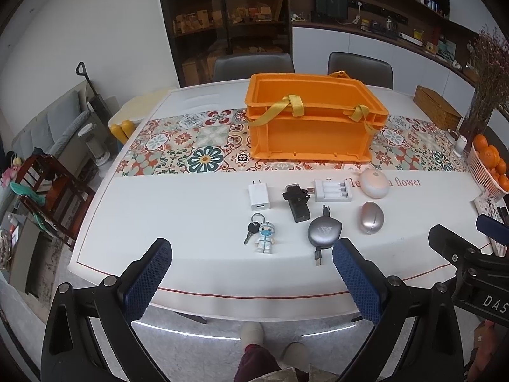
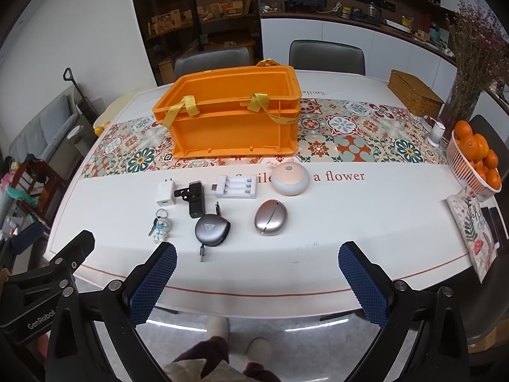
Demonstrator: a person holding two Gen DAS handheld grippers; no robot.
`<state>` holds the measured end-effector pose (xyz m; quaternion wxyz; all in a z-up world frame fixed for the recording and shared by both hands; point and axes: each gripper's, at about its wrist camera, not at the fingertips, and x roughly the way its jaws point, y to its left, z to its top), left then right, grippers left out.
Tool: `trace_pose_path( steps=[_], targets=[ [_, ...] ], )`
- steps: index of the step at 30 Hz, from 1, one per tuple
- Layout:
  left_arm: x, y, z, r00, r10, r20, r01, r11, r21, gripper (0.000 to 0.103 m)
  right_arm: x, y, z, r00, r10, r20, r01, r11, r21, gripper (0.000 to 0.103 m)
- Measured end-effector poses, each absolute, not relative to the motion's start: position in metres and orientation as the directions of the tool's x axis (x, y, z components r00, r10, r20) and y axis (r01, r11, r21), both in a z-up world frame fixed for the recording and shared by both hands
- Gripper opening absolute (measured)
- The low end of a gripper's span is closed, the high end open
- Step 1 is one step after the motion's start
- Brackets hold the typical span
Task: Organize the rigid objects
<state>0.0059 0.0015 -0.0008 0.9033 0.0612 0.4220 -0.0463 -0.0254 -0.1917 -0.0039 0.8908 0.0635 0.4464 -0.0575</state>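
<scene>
While both hand-held grippers (image 1: 251,273) (image 2: 257,273) gape empty, the pink dome (image 2: 290,179) hides printed lettering (partly).

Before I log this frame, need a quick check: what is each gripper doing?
Left gripper: open, holding nothing, short of the table.
Right gripper: open, holding nothing, also short of the table.

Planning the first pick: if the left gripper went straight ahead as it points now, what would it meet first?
Probably the keyring with the small masked figurine, nearest between the open left gripper fingers; the white wall charger lies behind. Depth is unclear.
</scene>
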Motion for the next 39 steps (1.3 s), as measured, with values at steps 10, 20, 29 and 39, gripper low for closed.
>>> trace_pose_path(
  steps=[10,20,29,39],
  targets=[
    [0.0068,0.0003,-0.0031,0.636,-0.034,-0.771,0.138,0.988,0.071,0.103,-0.0257,-0.1916,-0.0032,0.592,-0.046,-0.805,0.159,0.985,0.061,0.102],
    [0.0069,0.0,-0.0033,0.635,-0.032,-0.772,0.137,0.988,0.072,0.103,-0.0234,-0.19,-0.0055,0.588,-0.047,-0.807,0.159,0.986,0.058,0.102],
    [0.0066,-0.0021,-0.009,0.626,-0.033,-0.779,0.14,0.988,0.07,0.103,-0.0225,-0.1887,-0.0073,0.584,-0.047,-0.81,0.159,0.986,0.058,0.102],
    [0.0069,-0.0022,-0.0089,0.623,-0.035,-0.781,0.141,0.988,0.068,0.103,-0.0214,-0.1895,-0.0085,0.58,-0.046,-0.813,0.157,0.986,0.056,0.102]
  ],
)
